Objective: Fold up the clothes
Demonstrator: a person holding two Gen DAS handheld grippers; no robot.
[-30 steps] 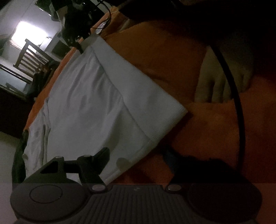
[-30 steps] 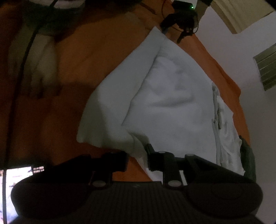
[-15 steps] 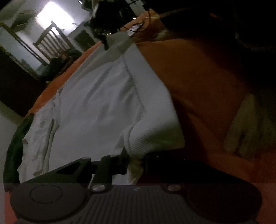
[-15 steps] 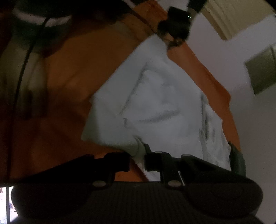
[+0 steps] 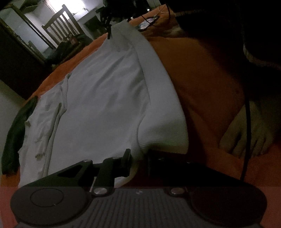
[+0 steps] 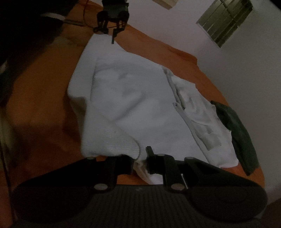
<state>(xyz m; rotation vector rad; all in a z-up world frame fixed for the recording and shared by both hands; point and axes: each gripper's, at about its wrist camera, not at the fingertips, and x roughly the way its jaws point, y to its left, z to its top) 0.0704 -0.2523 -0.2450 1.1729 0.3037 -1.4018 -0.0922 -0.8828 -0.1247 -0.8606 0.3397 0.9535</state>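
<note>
Dimly lit, a white garment [image 5: 105, 98] lies spread on a bed covered with an orange sheet [image 5: 202, 84], its ribbed hem band turned toward the two handheld tools. Seen from the left wrist camera, the left tool [image 5: 137, 162] has its two fingers drawn close on one corner of that ribbed band, the white cloth bunching between them just above the orange sheet. From the right wrist camera, the right tool [image 6: 139, 161] pinches the opposite hem corner the same way, its fingers narrow with a fold of white fabric [image 6: 123, 98] caught between them and a little cream-coloured edge hanging below. Each camera catches the other tool at the far end of the hem: the right tool [image 5: 108, 14] shows as a dark shape at the top of the left view, the left tool [image 6: 112, 19] likewise at the top of the right view, with thin cables trailing near it. At the garment's far end a collar and placket [image 6: 179, 98] lie rumpled, and just beyond them a dark green cloth [image 6: 235, 133] rests against the white fabric at the bed's edge. A bare foot [image 5: 245, 133] rests on the orange sheet to the right in the left view, crossed by a black cable [image 5: 246, 122]. Behind the bed stand a slatted wooden chair [image 5: 61, 26] on one side and a pale wall with a louvred window [image 6: 226, 19] on the other.
</note>
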